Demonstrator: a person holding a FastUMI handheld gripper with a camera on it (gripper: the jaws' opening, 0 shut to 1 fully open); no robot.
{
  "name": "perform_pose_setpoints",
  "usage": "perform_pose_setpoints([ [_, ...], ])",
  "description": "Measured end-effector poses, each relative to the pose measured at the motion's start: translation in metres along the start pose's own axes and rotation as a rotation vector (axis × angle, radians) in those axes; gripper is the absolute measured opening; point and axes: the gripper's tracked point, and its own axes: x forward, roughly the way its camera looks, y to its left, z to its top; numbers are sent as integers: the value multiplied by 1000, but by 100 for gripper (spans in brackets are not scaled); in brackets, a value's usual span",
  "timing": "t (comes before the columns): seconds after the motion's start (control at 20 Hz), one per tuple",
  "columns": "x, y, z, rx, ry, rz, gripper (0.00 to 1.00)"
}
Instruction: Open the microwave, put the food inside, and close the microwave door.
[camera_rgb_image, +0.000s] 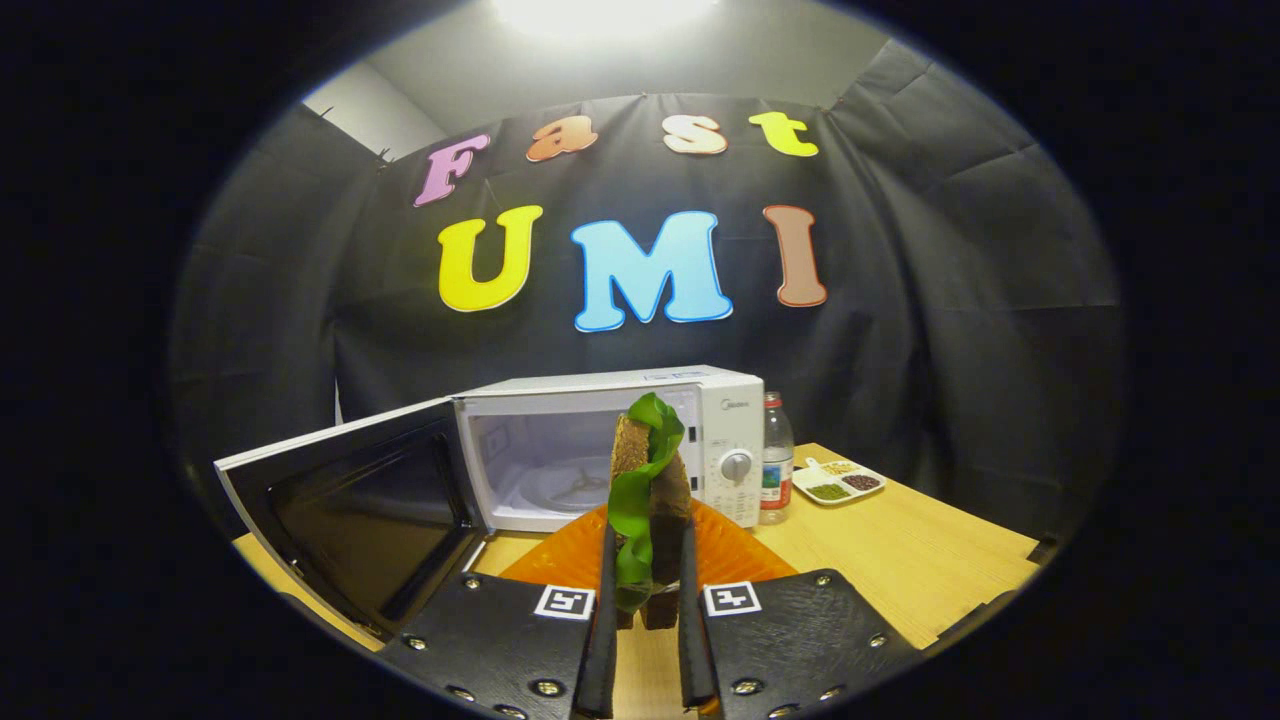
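A white microwave (720, 400) stands on the wooden table (900, 550), its door (350, 500) swung wide open to the left and its cavity with a glass turntable (560, 490) showing. My gripper (648, 590) is shut on the food (650, 480), a sandwich of brown bread slices with a green leaf, held upright between both fingers. The food is lifted above an orange plate (740, 560) that lies just ahead of the fingers, in front of the microwave's opening.
A bottle with a red cap (776, 460) stands right beside the microwave. A small white divided dish (838, 483) with bits of food lies further right on the table. The open door reaches toward me on the left.
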Motion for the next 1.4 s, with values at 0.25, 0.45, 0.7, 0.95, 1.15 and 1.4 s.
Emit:
perform_pose_setpoints([
  [0.25, 49, 42, -5, -10, 50, 55, 25],
  [0.45, 94, 67, -22, -52, 79, 71, 25],
  [0.7, 146, 86, -41, -52, 110, 71, 26],
  [0.95, 196, 97, -46, -54, 118, 55, 26],
  [1.15, 233, 117, -41, -61, 114, 68, 25],
  [1.4, 271, 136, -39, -10, 123, 97, 25],
])
